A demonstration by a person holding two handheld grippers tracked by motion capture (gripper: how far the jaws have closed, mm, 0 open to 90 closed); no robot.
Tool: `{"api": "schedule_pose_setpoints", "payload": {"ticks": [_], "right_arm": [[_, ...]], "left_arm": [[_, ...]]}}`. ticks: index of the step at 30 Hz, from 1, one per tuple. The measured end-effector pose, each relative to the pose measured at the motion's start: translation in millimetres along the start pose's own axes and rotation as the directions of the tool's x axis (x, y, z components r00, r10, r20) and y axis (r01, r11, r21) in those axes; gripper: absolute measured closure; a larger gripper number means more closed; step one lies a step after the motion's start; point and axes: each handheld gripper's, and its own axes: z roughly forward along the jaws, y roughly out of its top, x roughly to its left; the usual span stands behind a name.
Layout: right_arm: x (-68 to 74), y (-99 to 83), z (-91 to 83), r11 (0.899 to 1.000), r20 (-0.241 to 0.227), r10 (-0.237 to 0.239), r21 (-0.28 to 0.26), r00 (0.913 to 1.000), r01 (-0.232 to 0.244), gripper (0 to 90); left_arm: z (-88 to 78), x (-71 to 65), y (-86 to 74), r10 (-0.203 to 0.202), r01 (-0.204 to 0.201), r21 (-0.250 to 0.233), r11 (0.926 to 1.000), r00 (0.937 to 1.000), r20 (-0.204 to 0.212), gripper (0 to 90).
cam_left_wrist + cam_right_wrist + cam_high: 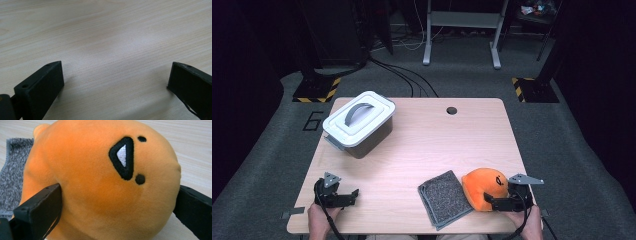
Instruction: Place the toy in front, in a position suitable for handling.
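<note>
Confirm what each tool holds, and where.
Right tool straddles the orange plush toy, jaws against its two sides; a firm clamp cannot be told. Left tool is open over the bare table.

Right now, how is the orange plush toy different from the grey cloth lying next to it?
The orange plush toy is rounded and bulges up from the table; the grey cloth is folded flat. The plush toy is plain bright orange with a black embroidered mark, the cloth speckled grey. The plush toy sits between the jaws of the right tongs; nothing grips the cloth. Both are soft, and they lie side by side, touching, near the table's front edge.
</note>
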Motion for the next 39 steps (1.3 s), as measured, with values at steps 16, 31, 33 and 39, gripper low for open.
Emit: {"api": "schedule_pose_setpoints", "payload": {"ticks": [16,31,33,39], "right_arm": [[1.3,-2.2,-6.3,1.0,-0.011,-0.002,-0.017,0.9999,0.001,33.6],[-0.3,-5.7,-16.0,0.995,-0.06,0.026,-0.1,0.9979,-0.032,47.6],[-0.7,-5.7,-17.4,0.993,-0.065,0.031,-0.109,0.9974,-0.038,47.8],[-4.2,-3.3,-22.7,0.99,-0.044,0.045,-0.13,0.998,-0.05,47.7]], "left_arm": [[0.0,-0.2,-0.2,-0.014,0.014,-0.002,0.9999,0.9999,-0.007,0.0],[0.0,0.1,-0.2,-0.018,0.017,-0.004,0.9998,0.9997,-0.014,0.0],[0.0,0.2,-0.2,-0.018,0.018,-0.003,0.9998,0.9997,-0.015,0.1],[0.1,0.2,-0.2,-0.017,0.017,-0.004,0.9998,0.9997,-0.015,0.1]]}}
